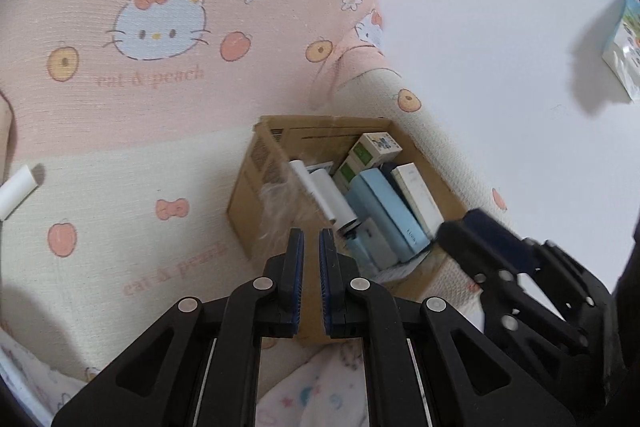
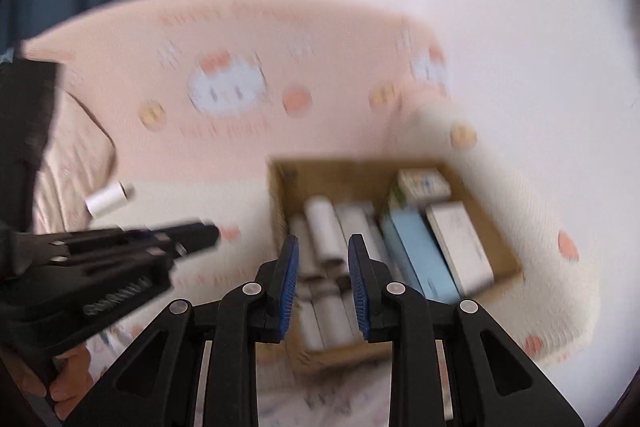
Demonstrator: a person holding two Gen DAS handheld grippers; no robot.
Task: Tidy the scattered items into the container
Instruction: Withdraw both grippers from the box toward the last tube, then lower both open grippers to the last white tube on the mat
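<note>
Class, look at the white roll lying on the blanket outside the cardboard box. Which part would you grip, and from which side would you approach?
Grip the white roll around its middle, coming from above with the fingers across its long axis. It lies on its side on the soft blanket, apart from the cardboard box, so its curved sides are free and its ends offer less hold.

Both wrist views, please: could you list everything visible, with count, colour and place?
cardboard box: one, brown, on the mat, open top
boxes in it: several, light blue, white, green-and-white
white rolls: a few, in the cardboard box
loose roll: one, white, on the mat left of the box
mat: one, pink and cream, cat and peach print
packet: one, white-blue, on the white surface, right edge
left gripper: black, blue pads, jaws shut, empty
right gripper: black, jaws shut, empty
</note>
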